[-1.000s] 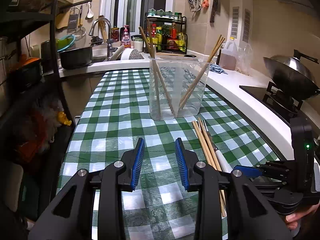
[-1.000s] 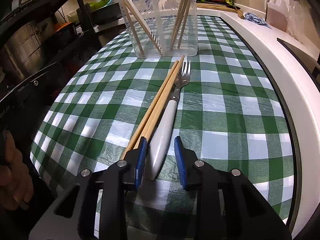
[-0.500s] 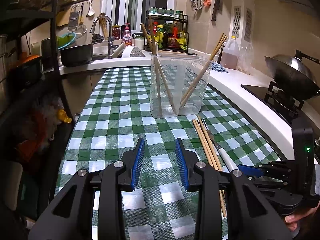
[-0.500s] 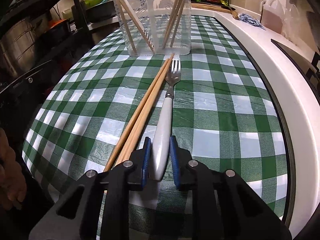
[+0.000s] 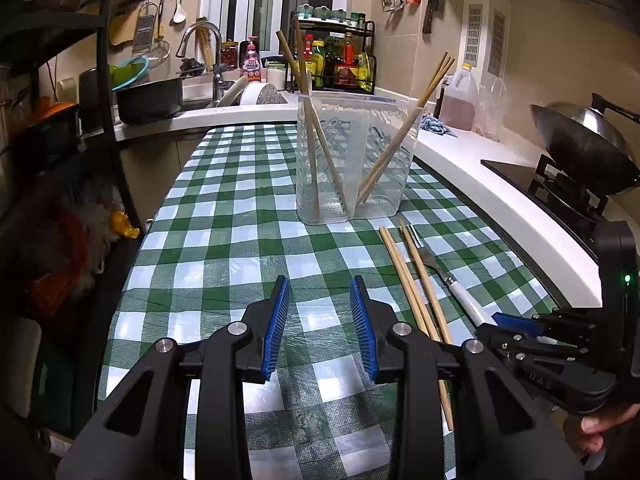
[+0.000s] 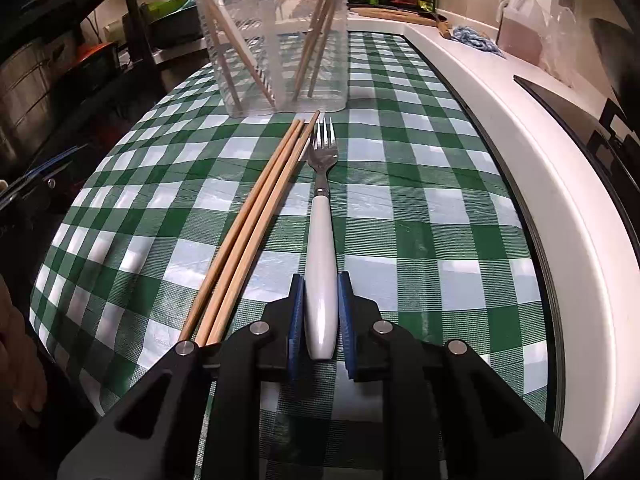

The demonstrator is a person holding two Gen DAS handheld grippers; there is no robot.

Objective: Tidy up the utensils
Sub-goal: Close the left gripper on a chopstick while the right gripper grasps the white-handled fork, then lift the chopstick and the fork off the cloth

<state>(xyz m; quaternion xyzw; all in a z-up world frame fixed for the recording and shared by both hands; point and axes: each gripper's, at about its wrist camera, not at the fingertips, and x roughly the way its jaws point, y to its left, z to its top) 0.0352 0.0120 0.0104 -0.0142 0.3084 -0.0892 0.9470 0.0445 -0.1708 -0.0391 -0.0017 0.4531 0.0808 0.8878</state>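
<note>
A fork [image 6: 320,240] with a white handle lies on the green checked tablecloth [image 6: 420,200]; it also shows in the left wrist view [image 5: 452,280]. My right gripper [image 6: 320,312] is shut on the fork's handle end, and it shows at the right of the left wrist view [image 5: 516,322]. Wooden chopsticks [image 6: 256,216] lie just left of the fork, also seen in the left wrist view [image 5: 416,292]. A clear plastic holder [image 5: 352,160] with several chopsticks stands beyond them, as the right wrist view [image 6: 276,44] shows. My left gripper [image 5: 320,320] is open and empty above the cloth.
A white counter [image 5: 500,208] runs along the table's right edge, with a wok [image 5: 584,148] on a stove. A sink [image 5: 208,100], a pot [image 5: 148,100] and a bottle rack [image 5: 336,60] stand at the back. A dark shelf unit [image 5: 60,120] stands at the left.
My right gripper has closed its jaws onto the fork's white handle. The left gripper has stayed open and has barely shifted.
</note>
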